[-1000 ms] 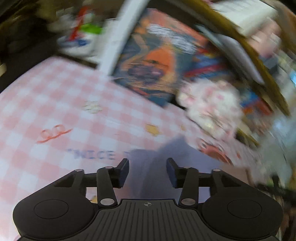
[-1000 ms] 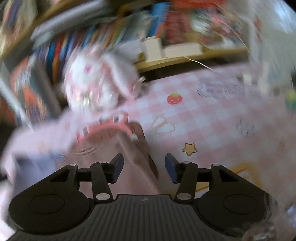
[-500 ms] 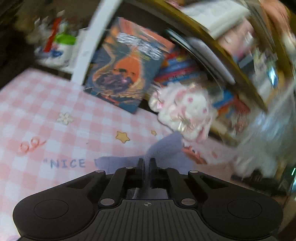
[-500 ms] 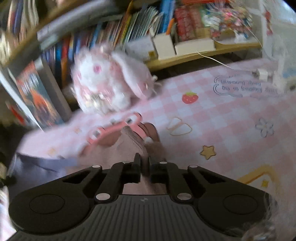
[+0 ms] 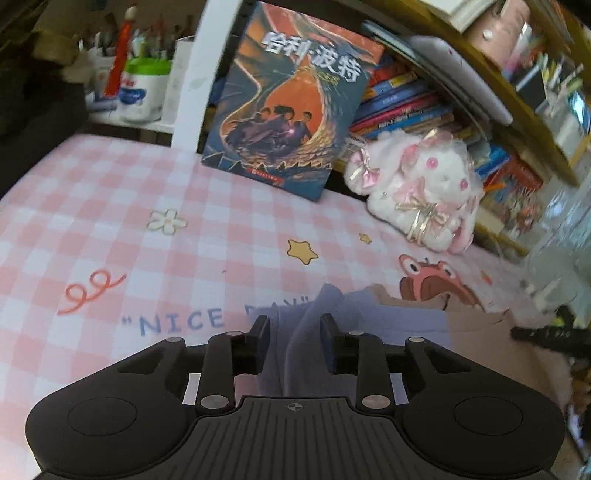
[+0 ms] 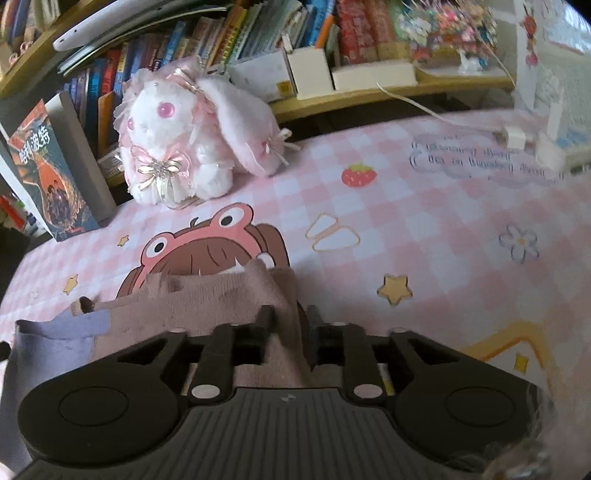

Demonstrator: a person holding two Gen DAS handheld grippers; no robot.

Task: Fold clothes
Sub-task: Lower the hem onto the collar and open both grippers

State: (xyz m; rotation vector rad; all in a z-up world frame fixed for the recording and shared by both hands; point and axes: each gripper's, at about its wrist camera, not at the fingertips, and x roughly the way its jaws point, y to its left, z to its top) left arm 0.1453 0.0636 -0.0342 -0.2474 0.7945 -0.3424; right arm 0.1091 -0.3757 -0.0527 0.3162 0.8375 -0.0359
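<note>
A small garment lies on the pink checked tablecloth (image 5: pixel 184 221), part lavender (image 5: pixel 354 317) and part mauve knit (image 6: pixel 207 295). My left gripper (image 5: pixel 294 332) is low over the lavender end. Its jaws are opening, and a raised fold of lavender cloth stands between them, loose from the pads. My right gripper (image 6: pixel 289 321) is over the mauve end. Its jaws are opening too, with a ridge of the knit between the fingers. The lavender part (image 6: pixel 55 343) shows at the left of the right wrist view. The near part of the garment is hidden under both grippers.
A white and pink plush rabbit (image 6: pixel 184 136) sits at the back of the table beside a leaning book (image 5: pixel 291 99). Behind them stand crowded bookshelves (image 6: pixel 332 33). A white charger and cable (image 6: pixel 513 136) lie at the far right. A pen cup (image 5: pixel 144 88) stands at the far left.
A second ago both grippers stood open over the garment. Half a second ago each was shut on a pinch of cloth. Now both have parted and the cloth sits lower.
</note>
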